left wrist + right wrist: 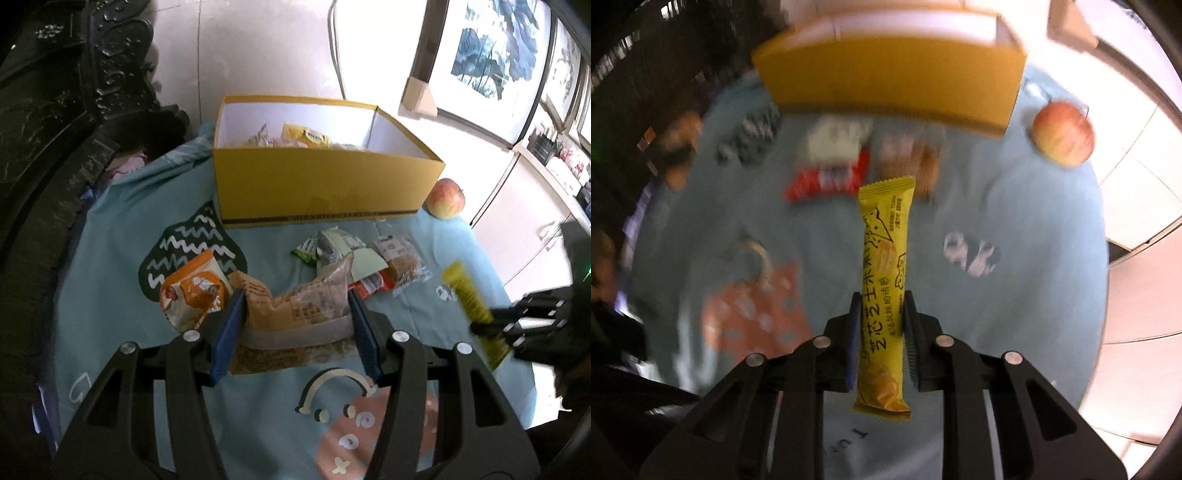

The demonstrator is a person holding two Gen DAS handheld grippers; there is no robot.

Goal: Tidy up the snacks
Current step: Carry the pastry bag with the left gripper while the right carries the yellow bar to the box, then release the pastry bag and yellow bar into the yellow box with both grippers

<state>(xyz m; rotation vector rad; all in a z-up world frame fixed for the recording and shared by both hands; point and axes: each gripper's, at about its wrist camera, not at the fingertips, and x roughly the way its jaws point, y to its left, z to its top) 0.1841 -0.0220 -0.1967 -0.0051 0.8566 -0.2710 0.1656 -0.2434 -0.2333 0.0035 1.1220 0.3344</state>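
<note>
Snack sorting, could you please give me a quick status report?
Left gripper shut on tan snack bag. Right gripper shut on yellow snack bar. Yellow box open ahead, nothing blocking.

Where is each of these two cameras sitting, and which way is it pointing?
Left wrist view: sits on the left gripper, looking down along its fingers, which clamp a tan snack bag; the right gripper shows at its edge.
Right wrist view: sits on the right gripper, looking down along fingers shut on a yellow snack bar; the background is blurred.
Shared: the yellow box, the apple, the blue cloth and the snack bar.
</note>
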